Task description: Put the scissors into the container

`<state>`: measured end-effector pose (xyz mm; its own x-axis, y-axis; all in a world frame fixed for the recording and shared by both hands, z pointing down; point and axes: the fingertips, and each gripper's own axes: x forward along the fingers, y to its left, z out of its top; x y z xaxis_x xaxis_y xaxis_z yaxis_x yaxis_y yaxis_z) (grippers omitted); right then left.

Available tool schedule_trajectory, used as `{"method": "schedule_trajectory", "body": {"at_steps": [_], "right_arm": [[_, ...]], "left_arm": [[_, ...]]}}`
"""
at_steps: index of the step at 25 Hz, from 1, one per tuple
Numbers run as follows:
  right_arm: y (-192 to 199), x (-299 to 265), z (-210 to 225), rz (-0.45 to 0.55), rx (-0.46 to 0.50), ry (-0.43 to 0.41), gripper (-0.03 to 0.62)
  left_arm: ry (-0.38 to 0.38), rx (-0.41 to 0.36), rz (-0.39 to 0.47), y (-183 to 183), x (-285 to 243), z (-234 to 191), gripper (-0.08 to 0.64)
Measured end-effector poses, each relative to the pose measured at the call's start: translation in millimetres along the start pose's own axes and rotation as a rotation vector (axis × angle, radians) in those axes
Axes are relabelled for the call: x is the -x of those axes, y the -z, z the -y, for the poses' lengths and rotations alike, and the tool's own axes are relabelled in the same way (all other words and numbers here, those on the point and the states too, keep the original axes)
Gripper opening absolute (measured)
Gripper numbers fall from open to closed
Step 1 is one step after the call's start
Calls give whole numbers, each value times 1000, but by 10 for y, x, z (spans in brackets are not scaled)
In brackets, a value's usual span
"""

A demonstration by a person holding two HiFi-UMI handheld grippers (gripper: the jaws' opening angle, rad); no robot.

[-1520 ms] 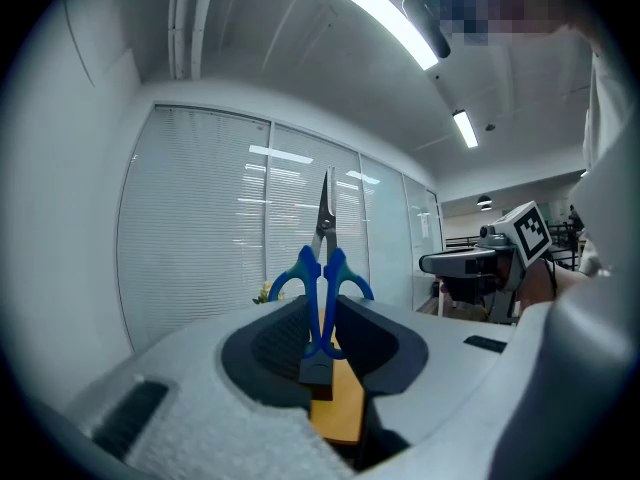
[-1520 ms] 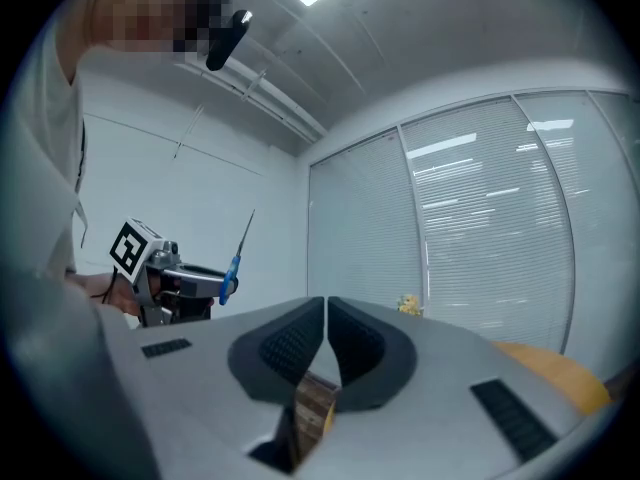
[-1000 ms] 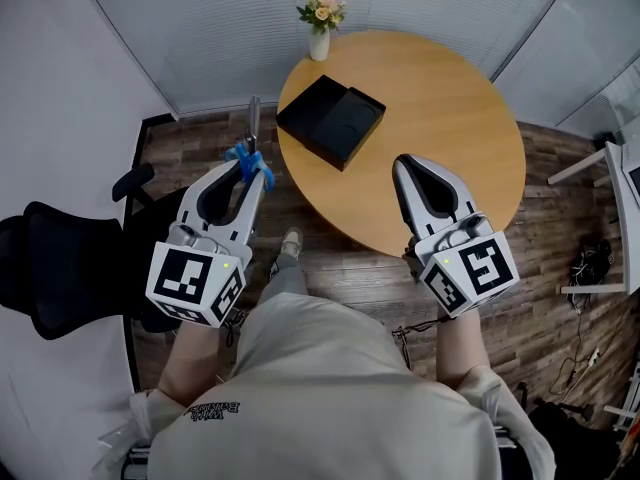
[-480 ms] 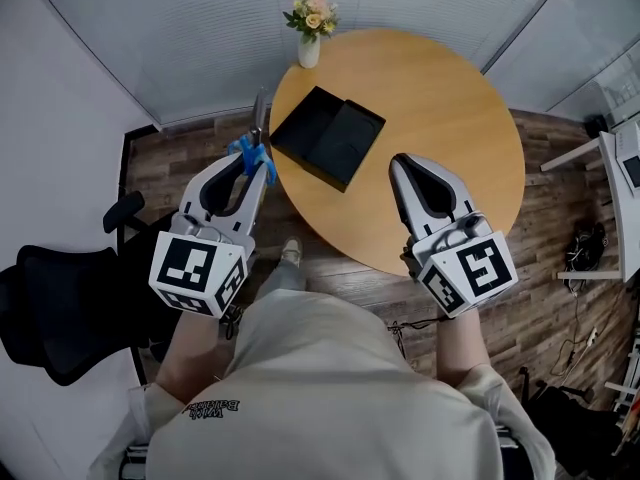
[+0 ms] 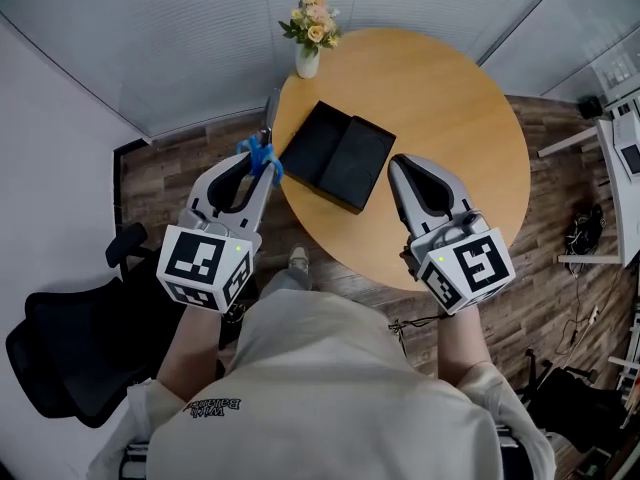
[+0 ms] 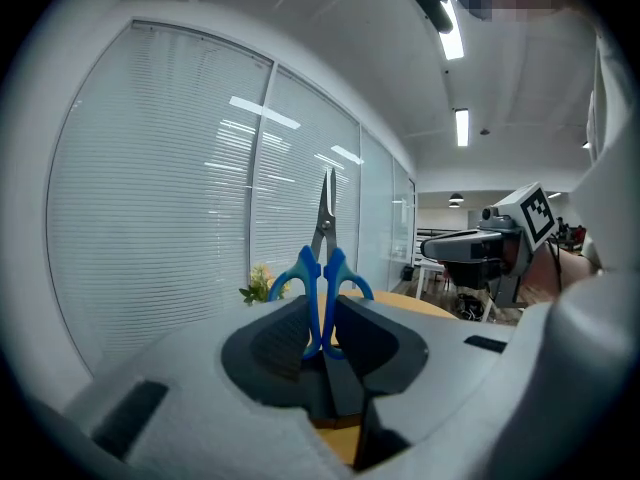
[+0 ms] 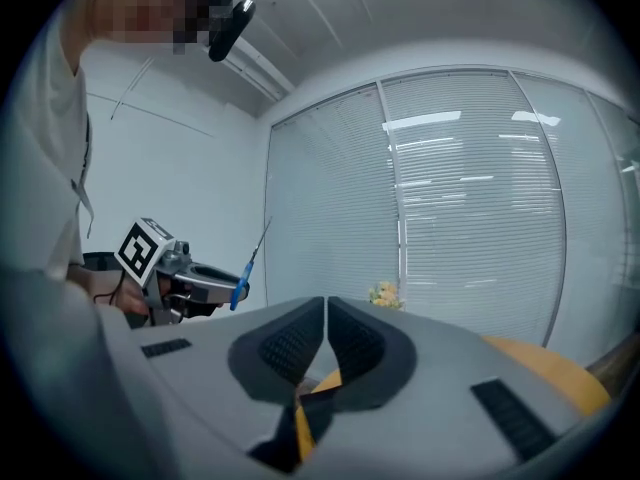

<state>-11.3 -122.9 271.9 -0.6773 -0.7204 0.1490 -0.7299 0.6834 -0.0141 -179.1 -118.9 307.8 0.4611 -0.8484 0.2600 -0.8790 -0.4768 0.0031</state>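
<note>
Blue-handled scissors (image 5: pixel 262 151) sit clamped by the handles in the left tool (image 6: pixel 322 316), jaws closed tight on them, blades running out past the jaw tips. They are in the air at the round wooden desk's (image 5: pixel 450 118) left edge, just beside the black container (image 5: pixel 337 155) and not inside it. The container lies open on the desk. Right tool (image 7: pixel 326 313): jaws pressed together, nothing between them, over the desk's near edge, right of the container. A flower vase (image 5: pixel 308 30) stands at the far edge.
</note>
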Motion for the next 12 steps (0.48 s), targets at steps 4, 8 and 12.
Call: {"method": "schedule_trajectory", "body": {"at_steps": [4,8,12], "right_arm": [[46,-297,82,-13,-15,51,34],[82,-467,241,-27,-38,115,34],[172,-547,364,-48,-68,159,34]], "left_arm": [[62,0,-35,97,-277,-221,94],[123,20,-44,93,-556,-354,94],[156,11,-55,96,-752,-433,94]]}}
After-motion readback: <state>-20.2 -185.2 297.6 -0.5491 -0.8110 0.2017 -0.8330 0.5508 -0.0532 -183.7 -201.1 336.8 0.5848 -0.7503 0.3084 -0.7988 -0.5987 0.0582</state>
